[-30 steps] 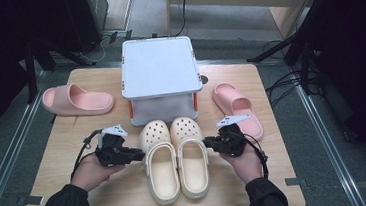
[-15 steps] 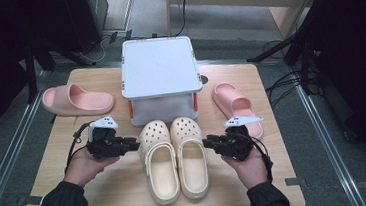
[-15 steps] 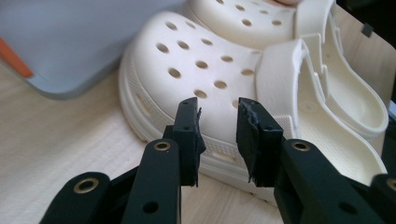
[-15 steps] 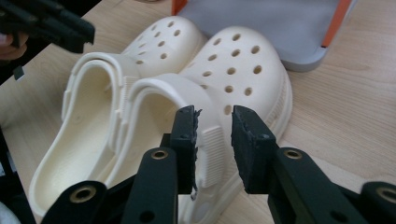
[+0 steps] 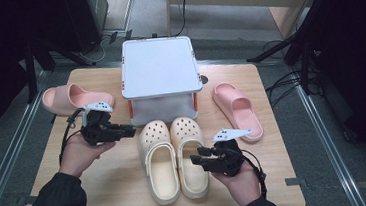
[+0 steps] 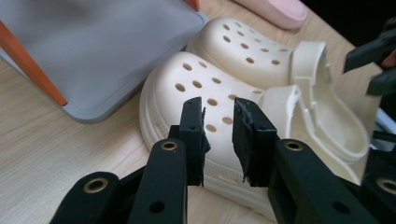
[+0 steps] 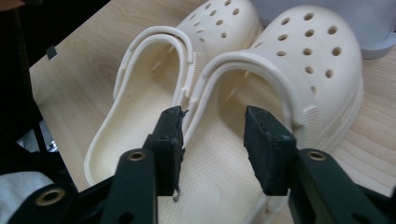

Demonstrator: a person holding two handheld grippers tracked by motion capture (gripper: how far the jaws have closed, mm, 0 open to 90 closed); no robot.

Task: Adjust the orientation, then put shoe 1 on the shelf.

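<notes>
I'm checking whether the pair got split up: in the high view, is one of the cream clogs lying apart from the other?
No: the two cream clogs lie side by side, touching, in front of the grey box.

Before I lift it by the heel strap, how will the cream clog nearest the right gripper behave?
The cream clog looks like thick moulded foam, so probably light and fairly stiff. Its thin heel strap may bend or swing when pulled. The flat wide sole makes tipping unlikely, though a push could slide it into its twin beside it.
</notes>
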